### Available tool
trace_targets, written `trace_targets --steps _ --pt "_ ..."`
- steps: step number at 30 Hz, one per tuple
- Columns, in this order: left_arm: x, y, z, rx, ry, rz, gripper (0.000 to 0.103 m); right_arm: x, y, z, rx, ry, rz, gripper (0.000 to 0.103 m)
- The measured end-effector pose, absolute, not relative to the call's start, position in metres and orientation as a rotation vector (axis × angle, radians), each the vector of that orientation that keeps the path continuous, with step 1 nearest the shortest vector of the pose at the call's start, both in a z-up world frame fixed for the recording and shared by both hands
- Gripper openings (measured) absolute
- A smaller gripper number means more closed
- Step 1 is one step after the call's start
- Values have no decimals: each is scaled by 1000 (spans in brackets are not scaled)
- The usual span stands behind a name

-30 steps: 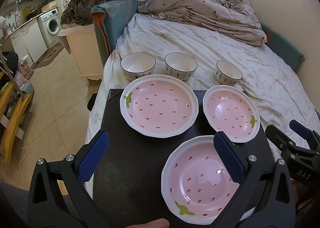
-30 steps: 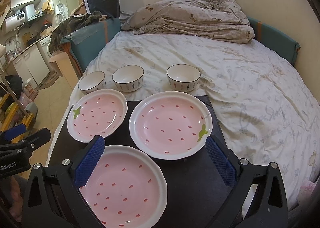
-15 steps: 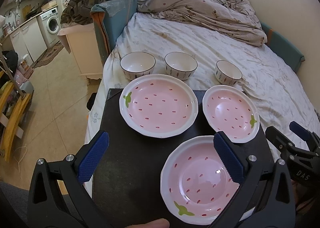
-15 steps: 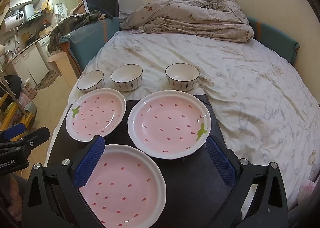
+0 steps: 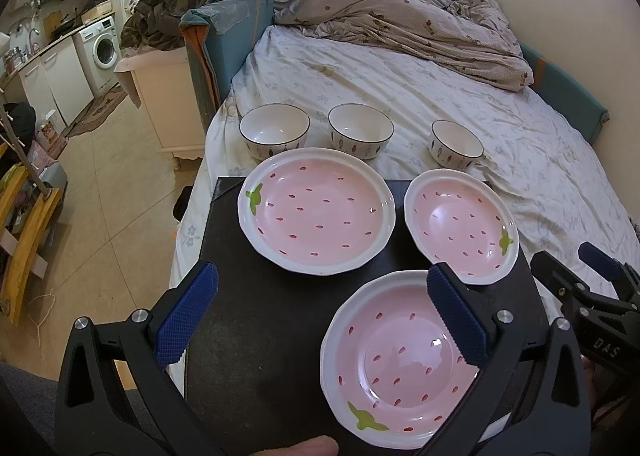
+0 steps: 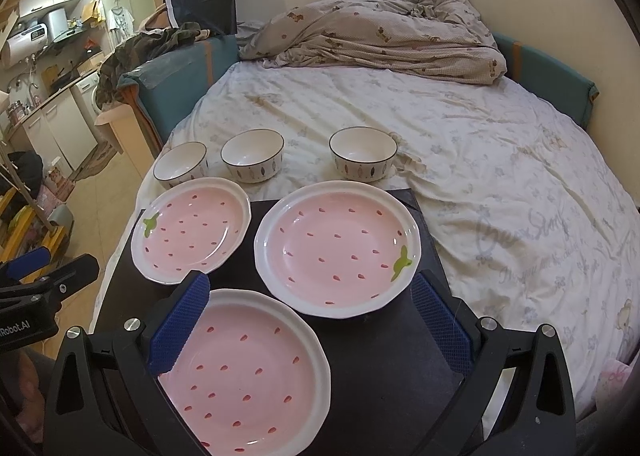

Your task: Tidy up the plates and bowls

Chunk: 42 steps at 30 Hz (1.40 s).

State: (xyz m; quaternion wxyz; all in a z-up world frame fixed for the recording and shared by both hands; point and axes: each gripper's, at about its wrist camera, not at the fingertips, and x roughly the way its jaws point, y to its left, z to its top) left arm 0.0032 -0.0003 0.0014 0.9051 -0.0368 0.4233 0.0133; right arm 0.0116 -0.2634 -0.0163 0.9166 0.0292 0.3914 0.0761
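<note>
Three pink strawberry-pattern plates lie on a black board (image 5: 248, 336): a far-left plate (image 5: 316, 212), a far-right plate (image 5: 462, 226) and a near plate (image 5: 400, 360). Behind them three white bowls (image 5: 274, 130) (image 5: 360, 128) (image 5: 456, 144) stand in a row on the bed sheet. My left gripper (image 5: 322, 312) hovers open over the board's near part, its right finger above the near plate's rim. In the right wrist view my right gripper (image 6: 308, 316) is open and empty, with the far-right plate (image 6: 336, 248) just ahead and the near plate (image 6: 248, 372) under its left finger.
The board rests on the bed's (image 6: 500, 176) foot end, with a crumpled duvet (image 6: 380, 36) at the far end. Left of the bed are a teal bed frame (image 5: 224, 36), a drop to the tiled floor (image 5: 112, 184), and a washing machine (image 5: 104, 48).
Almost nothing. The right wrist view has drifted very slightly. Both grippers stay open and the plates and bowls have not moved.
</note>
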Motion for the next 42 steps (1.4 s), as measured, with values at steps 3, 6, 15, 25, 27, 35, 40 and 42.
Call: trace_targets --steps 3,6,15,25,27,35,40,42 --pt "9 -1 -5 -81 904 24 103 13 -266 -18 69 825 151 103" --pt "12 0 -11 -91 929 39 103 19 -274 -29 118 903 161 103" --pt "27 5 -64 -138 1196 44 103 26 -317 -75 321 1138 118 103" --pt "31 12 -122 -320 1459 2 81 20 -311 -139 509 1453 257 59" --pt "29 7 -134 -330 1512 -21 73 18 -305 -144 504 1474 276 54" --pt "29 -10 -139 -253 1519 -19 66 23 -293 -146 494 1514 295 42" --pt "25 -30 -139 -132 1507 -29 66 27 -287 -153 489 1543 300 41" --pt "25 -36 -138 -101 1491 -41 66 28 -288 -153 504 1544 302 43"
